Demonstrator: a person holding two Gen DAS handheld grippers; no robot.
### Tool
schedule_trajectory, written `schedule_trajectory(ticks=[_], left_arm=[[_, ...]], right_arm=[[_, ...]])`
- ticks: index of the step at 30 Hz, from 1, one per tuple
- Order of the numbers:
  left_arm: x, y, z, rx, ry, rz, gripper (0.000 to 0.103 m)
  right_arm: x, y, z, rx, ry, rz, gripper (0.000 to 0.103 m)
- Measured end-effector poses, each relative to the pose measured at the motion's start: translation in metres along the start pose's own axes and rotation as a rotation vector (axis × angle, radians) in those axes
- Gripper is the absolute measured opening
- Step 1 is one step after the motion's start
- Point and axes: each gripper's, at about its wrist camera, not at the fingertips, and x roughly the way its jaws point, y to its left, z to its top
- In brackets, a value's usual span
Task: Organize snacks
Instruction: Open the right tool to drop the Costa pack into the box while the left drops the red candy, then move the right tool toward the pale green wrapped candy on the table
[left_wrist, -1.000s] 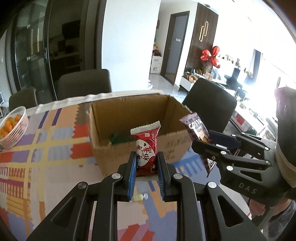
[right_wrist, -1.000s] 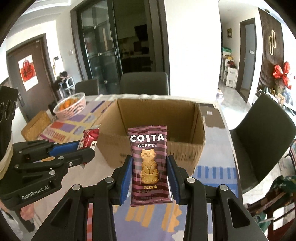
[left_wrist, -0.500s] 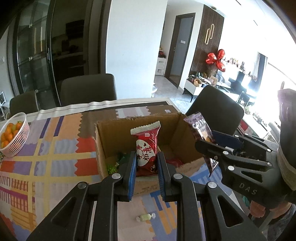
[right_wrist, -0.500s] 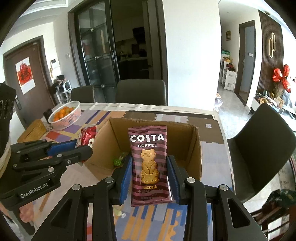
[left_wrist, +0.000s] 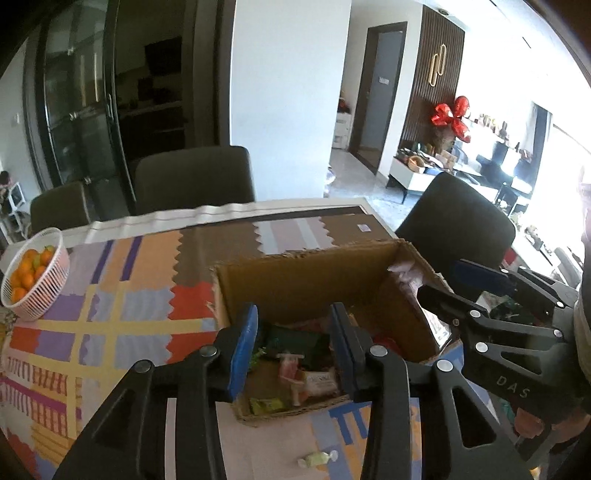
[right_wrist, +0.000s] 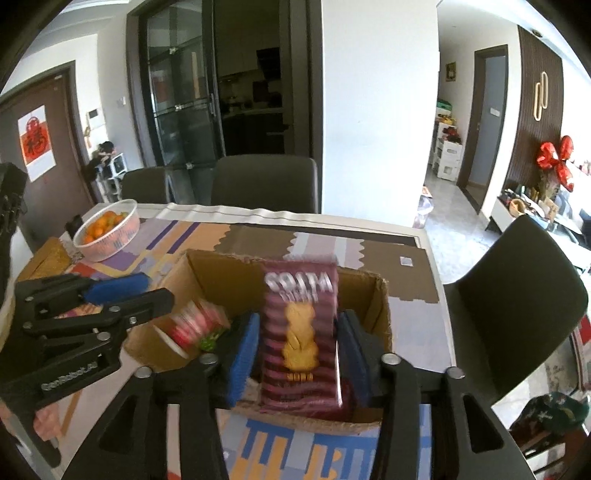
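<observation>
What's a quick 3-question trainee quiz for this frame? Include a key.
1. True or false: the left gripper is holding a snack.
2. What stands between the fingers of the right gripper? A) Costa packet B) an orange C) a green sweet
3. In the left wrist view, what lies on the tablecloth just outside the cardboard box, on its near side?

Key:
1. False. It is open and empty, above the box.
2. A
3. A small wrapped candy.
</observation>
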Motion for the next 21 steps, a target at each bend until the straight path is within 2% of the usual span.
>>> schedule_trajectory(ticks=[4, 14, 21], left_arm=[[-0.012, 0.003, -0.009, 0.002, -0.021, 0.047, 0.048], [-0.047, 0.012, -0.046, -0.019, -0.057, 0.135, 0.055], [-0.059, 0.016, -0.078, -0.029, -0.039, 0.158, 0.058]], right_arm=[[-0.005, 0.005, -0.006, -0.027, -0.010, -0.008, 0.055], [-0.030, 0.032, -0.029, -0.102, -0.044, 0.064, 0.056], [-0.037, 0.050, -0.051, -0.152, -0.031, 0.110, 0.056]])
